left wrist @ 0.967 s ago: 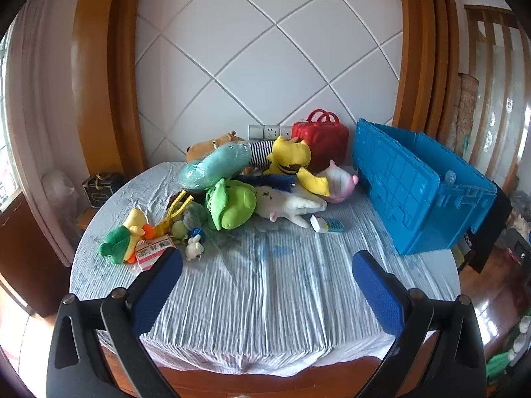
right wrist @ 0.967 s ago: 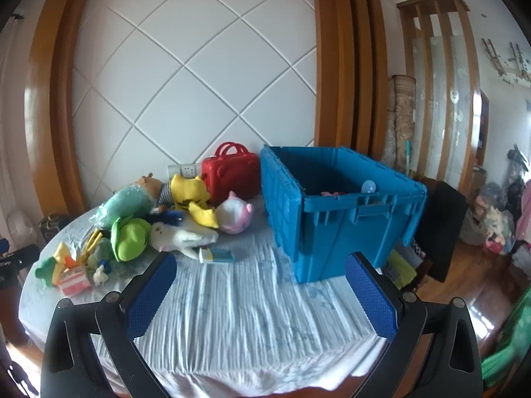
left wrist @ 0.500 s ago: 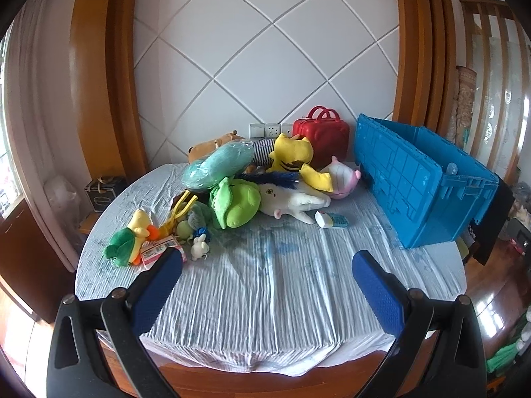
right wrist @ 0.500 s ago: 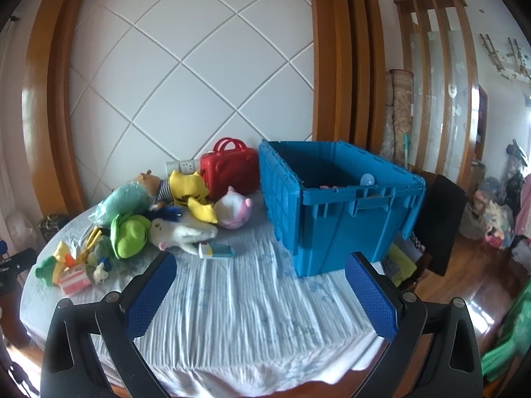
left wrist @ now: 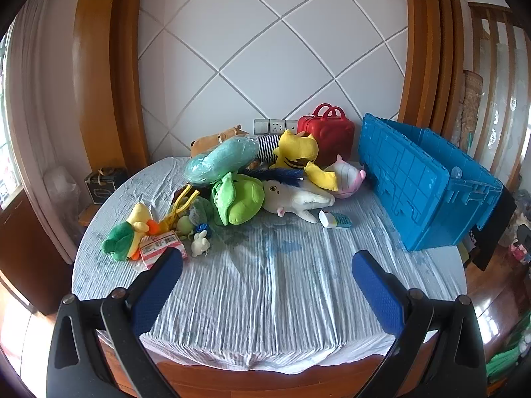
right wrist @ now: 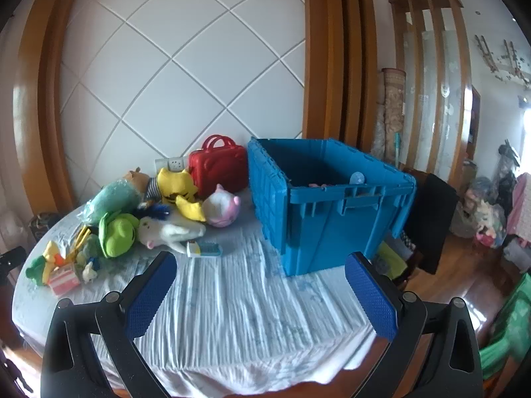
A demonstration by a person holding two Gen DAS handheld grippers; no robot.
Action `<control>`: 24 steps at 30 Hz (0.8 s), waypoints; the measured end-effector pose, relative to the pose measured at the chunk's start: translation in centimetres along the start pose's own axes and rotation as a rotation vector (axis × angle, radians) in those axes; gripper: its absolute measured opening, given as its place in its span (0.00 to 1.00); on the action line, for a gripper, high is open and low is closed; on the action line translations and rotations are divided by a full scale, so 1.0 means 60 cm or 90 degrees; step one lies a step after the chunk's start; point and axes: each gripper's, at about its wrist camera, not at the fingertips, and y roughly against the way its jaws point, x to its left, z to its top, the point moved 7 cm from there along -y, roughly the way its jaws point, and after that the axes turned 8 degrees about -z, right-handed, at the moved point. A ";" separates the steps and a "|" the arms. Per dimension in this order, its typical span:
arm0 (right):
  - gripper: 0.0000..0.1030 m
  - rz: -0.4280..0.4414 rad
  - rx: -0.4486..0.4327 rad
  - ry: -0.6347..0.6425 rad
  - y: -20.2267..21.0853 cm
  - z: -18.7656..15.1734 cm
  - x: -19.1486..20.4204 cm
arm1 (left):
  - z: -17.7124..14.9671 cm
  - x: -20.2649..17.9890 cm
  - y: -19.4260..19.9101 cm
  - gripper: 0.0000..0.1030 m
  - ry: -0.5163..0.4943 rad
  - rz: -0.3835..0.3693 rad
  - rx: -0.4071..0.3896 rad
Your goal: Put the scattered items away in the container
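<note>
A heap of plush toys lies at the back left of the round table: a green plush (left wrist: 239, 200) (right wrist: 116, 233), a white plush with a blue mane (left wrist: 297, 197) (right wrist: 169, 230), a yellow one (left wrist: 297, 152), a teal roll (left wrist: 220, 161) and a pink-white ball plush (left wrist: 345, 179) (right wrist: 220, 210). A small toy phone (left wrist: 335, 221) (right wrist: 204, 249) lies in front of them. The open blue crate (left wrist: 421, 179) (right wrist: 328, 199) stands at the right. My left gripper (left wrist: 267, 270) and right gripper (right wrist: 259, 277) both hang open and empty over the near part of the table, well short of the toys.
A red toy case (left wrist: 327, 132) (right wrist: 219, 167) stands against the wall behind the heap. Small toys and a pink packet (left wrist: 159, 245) lie at the left. A striped light-blue cloth (left wrist: 265, 282) covers the table. A dark chair (right wrist: 431, 219) stands beyond the crate.
Both views have pulled back and risen slightly, so the table's near edge shows more. Nothing on the table has moved; both grippers stay open.
</note>
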 end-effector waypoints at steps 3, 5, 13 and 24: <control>1.00 -0.002 -0.001 0.001 0.000 0.001 -0.001 | -0.001 0.006 0.001 1.00 0.002 0.004 0.000; 1.00 -0.002 0.000 0.002 0.001 0.000 -0.001 | -0.003 0.009 0.001 1.00 0.002 0.008 0.002; 1.00 -0.004 0.007 0.000 0.004 -0.007 0.003 | -0.010 0.023 0.004 1.00 -0.003 0.013 0.008; 1.00 -0.008 0.005 -0.003 0.024 -0.016 0.015 | -0.014 0.036 0.018 1.00 -0.003 -0.011 -0.013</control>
